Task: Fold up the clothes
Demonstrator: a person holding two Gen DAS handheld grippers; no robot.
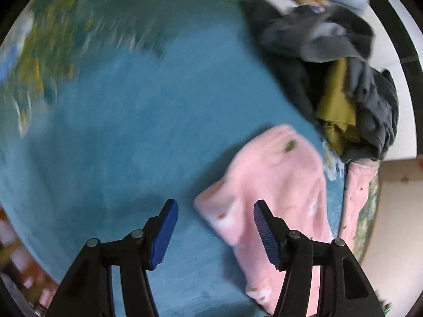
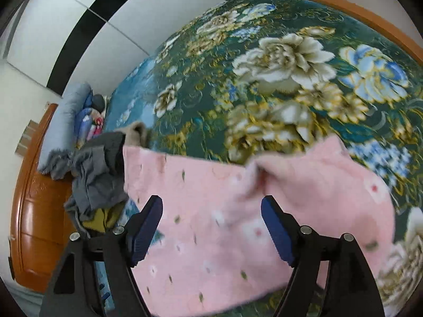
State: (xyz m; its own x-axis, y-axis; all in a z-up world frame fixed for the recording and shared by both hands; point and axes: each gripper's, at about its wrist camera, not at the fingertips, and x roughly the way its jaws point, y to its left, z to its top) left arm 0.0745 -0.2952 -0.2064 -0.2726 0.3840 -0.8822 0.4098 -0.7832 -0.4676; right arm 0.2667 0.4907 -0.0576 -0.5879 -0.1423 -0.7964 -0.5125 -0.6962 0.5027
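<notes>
- Fuzzy pink flower-print garment (image 2: 211, 211) lies spread on the floral teal bed blanket (image 2: 264, 79), laid out flat for folding.
- Left hand-held gripper (image 1: 215, 233) and right hand-held gripper (image 2: 211, 231): both gape wide, empty, above it.

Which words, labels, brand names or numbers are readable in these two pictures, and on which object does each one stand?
None: no readable text shows in either view.
The pink garment carries only small flower and leaf prints, no letters.
The floral bedspread shows a flower pattern only.
The pile of dark clothes shows no label that can be read; the left view is blurred.
The left gripper and right gripper bear no visible marking.
</notes>
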